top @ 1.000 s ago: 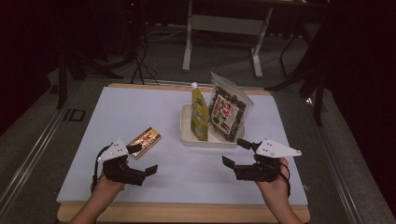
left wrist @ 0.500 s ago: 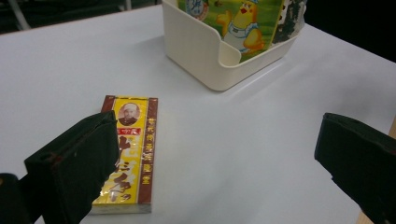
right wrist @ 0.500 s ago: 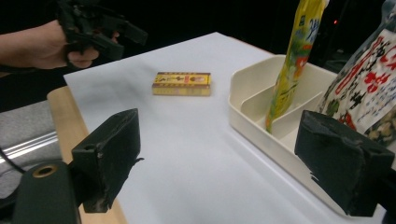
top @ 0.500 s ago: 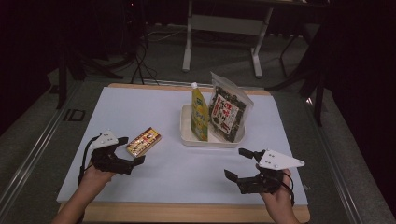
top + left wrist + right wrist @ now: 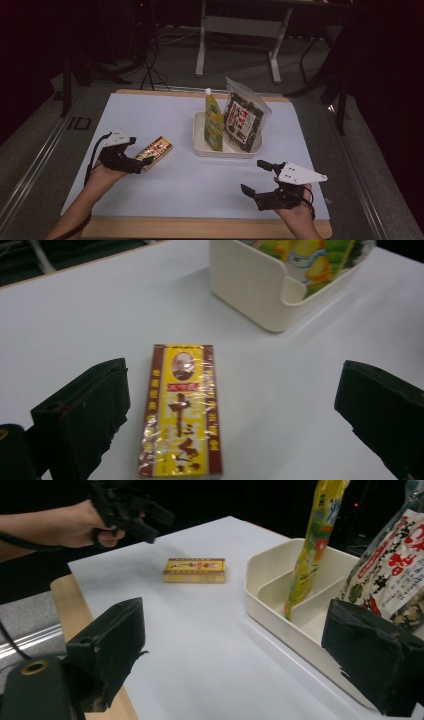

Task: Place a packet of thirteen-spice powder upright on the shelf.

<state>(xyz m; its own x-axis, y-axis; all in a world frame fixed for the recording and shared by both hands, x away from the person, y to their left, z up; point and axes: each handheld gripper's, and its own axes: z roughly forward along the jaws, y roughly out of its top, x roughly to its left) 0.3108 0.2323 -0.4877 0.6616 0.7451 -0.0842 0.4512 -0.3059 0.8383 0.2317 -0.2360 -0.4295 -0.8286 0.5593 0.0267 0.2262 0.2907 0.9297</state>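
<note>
One light, stiff, film-slick caramel box (image 5: 181, 410) near the counter's (image 5: 150, 110) left edge suits the wide-open left tool (image 5: 227, 410) across its long sides.

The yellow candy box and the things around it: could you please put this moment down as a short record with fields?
work in hand: left gripper reaching for the yellow candy box
box: lies flat on the white table, between the open jaws, not gripped
right gripper: open, holding nothing, near the table's front edge
cream tray: holds an upright yellow pouch and a leaning dark snack bag
box and tray: apart
</note>
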